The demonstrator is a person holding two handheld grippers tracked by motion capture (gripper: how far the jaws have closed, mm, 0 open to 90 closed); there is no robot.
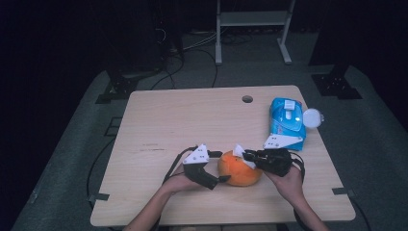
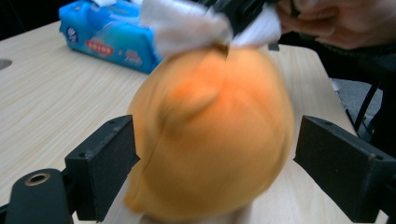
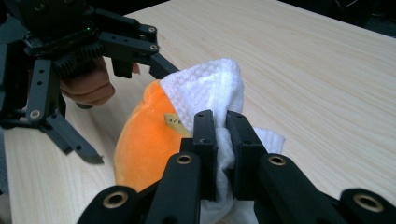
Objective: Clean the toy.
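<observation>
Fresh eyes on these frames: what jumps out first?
The round orange plush toy near the front edge of the pale wooden table, flanked by both grippers. The right gripper is shut on a white textured wipe pressed to the toy's top, while the left gripper stands open with a jaw on each side. A blue wet-wipe pack lies behind at the right.

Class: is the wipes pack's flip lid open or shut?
Open: the round lid swings out beside the blue wipes pack, off its top.
</observation>
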